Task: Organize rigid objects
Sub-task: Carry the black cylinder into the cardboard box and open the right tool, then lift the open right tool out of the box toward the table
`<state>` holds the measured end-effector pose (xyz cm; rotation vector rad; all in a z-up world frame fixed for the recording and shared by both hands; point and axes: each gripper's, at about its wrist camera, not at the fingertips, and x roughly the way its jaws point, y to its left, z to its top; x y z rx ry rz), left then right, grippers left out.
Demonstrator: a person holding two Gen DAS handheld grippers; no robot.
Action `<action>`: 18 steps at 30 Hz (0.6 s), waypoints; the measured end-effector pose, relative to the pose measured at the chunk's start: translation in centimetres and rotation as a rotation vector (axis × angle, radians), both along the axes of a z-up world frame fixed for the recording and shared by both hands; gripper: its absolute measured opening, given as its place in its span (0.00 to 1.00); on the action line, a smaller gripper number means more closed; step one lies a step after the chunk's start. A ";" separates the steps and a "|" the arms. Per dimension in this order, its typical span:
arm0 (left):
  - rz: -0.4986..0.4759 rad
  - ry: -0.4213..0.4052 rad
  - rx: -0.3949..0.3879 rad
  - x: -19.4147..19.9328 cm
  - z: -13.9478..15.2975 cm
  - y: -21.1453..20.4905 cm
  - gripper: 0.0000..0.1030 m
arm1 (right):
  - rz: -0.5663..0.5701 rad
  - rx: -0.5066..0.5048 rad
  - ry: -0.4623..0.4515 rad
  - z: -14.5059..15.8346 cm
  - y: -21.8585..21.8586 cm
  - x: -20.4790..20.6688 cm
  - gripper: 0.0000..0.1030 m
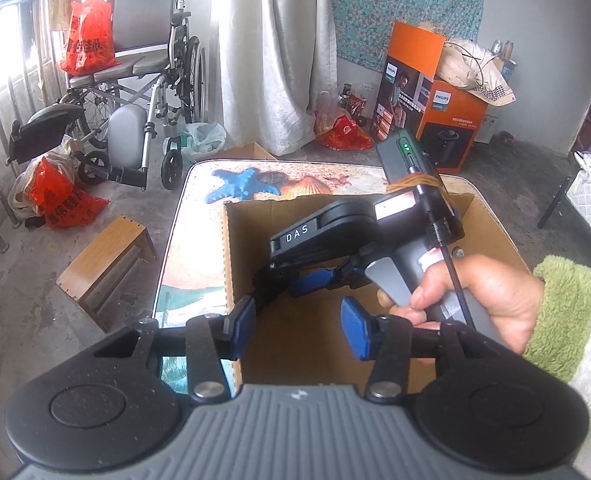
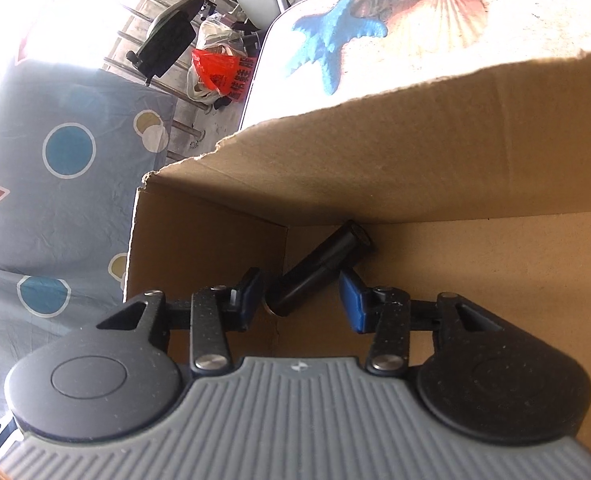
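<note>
A black cylinder (image 2: 319, 270) lies tilted in the corner of an open cardboard box (image 2: 375, 152), one end against the far wall. My right gripper (image 2: 301, 300) reaches down into that box with its blue pads on either side of the cylinder's near end, open and not pressing it. In the left wrist view the box (image 1: 226, 248) stands on a table printed with shells and a starfish (image 1: 199, 240). A hand in a green cuff holds the right gripper (image 1: 291, 284) inside the box. My left gripper (image 1: 297, 324) hovers open over the box's near left wall, nothing between its pads.
On the floor to the left stand a small wooden stool (image 1: 107, 264), a wheelchair (image 1: 143, 72) and red plastic bags (image 1: 61, 196). An orange appliance carton (image 1: 427, 112) and a curtain (image 1: 275, 52) are behind the table. A patterned sheet (image 2: 55, 184) lies to the left in the right wrist view.
</note>
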<state>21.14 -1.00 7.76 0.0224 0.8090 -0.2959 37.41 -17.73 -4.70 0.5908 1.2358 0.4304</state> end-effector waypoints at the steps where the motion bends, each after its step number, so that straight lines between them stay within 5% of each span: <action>1: 0.002 -0.007 -0.003 -0.3 0.2 0.1 0.49 | -0.003 0.005 0.002 0.1 -0.1 -0.1 0.43; 18: 0.003 -0.077 -0.108 -7.6 2.0 1.1 0.55 | -0.055 -0.006 -0.037 4.1 -3.6 -3.3 0.54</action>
